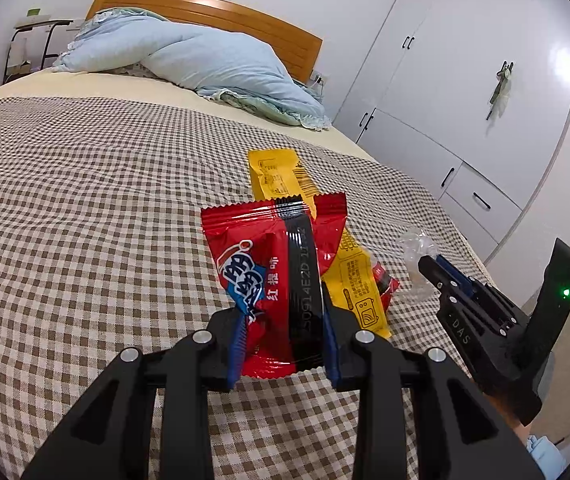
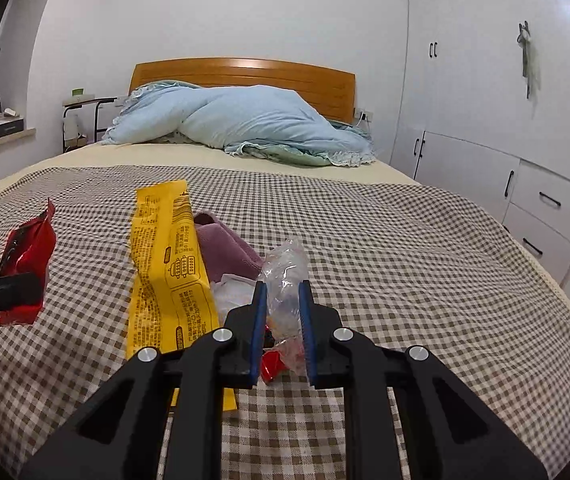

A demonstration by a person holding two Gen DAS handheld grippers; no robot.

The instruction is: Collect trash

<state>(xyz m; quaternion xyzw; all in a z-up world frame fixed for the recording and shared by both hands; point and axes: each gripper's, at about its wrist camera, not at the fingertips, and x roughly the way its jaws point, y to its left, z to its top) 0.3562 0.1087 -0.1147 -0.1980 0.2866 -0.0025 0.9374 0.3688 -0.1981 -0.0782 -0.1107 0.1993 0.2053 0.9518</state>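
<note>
A red snack wrapper (image 1: 273, 264) with a black stripe stands upright between the blue pads of my left gripper (image 1: 285, 316), which is shut on it above the checked blanket. Behind it lies a long yellow wrapper (image 1: 275, 176). In the right wrist view, my right gripper (image 2: 283, 292) is shut on a crumpled clear plastic wrapper (image 2: 285, 268). A small red scrap (image 2: 273, 362) lies under the jaws. The yellow wrapper (image 2: 169, 264) lies flat to the left, and the red wrapper (image 2: 29, 248) hangs further left. The right gripper (image 1: 433, 264) also shows in the left wrist view, at the clear plastic (image 1: 415, 246).
A purple cloth (image 2: 225, 246) and a white crumpled paper (image 2: 231, 294) lie beside the yellow wrapper. The checked blanket (image 2: 405, 260) covers the bed, with a light blue quilt (image 2: 245, 124) by the wooden headboard (image 2: 245, 74). White wardrobes (image 2: 485, 120) line the right side.
</note>
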